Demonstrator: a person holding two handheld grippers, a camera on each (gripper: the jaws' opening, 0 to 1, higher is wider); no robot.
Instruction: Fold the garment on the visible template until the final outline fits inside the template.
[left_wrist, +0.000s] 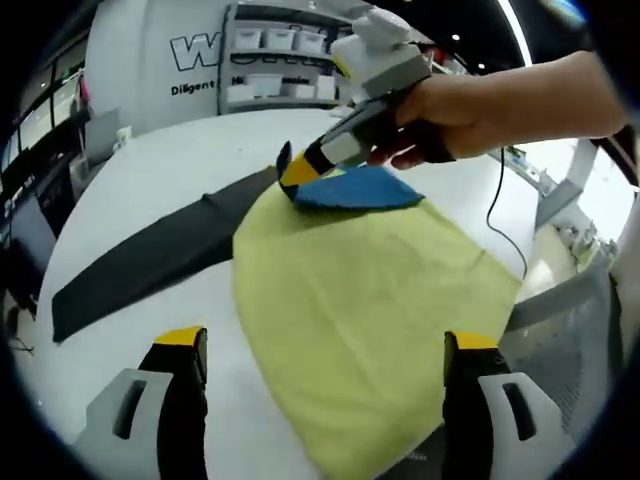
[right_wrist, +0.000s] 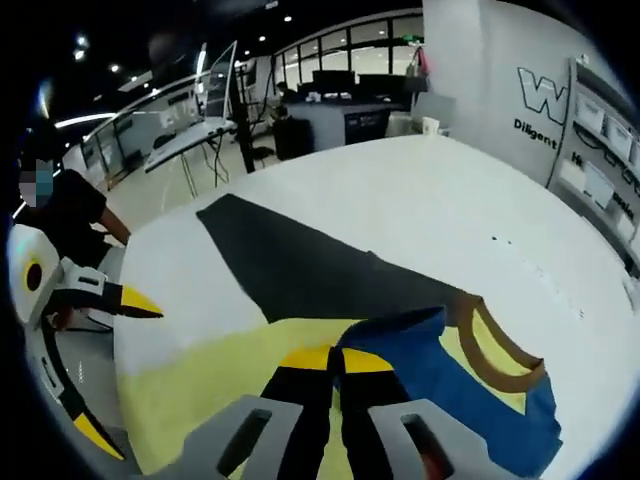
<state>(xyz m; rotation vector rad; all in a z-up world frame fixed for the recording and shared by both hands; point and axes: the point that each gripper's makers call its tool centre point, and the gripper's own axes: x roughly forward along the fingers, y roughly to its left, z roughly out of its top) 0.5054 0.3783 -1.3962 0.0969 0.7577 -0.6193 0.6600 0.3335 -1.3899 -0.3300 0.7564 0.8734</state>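
One garment (left_wrist: 350, 300) flat on bench (left_wrist: 180, 170), over one dark template (left_wrist: 150, 260). Right gripper (right_wrist: 338, 362) fingers pinching its blue fabric; left gripper (left_wrist: 325, 350) fingers spread, empty.

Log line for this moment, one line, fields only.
stage: fold under way | right gripper: shut on blue garment | left gripper: open, over yellow cloth | black template: flat on white table

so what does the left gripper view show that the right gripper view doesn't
Left gripper view: a person's hand holding the right gripper, pinching the blue cloth, and shelves behind. Right gripper view: a brown collar band on that cloth, a seated person, desks. Both: yellow cloth, dark template, white table.
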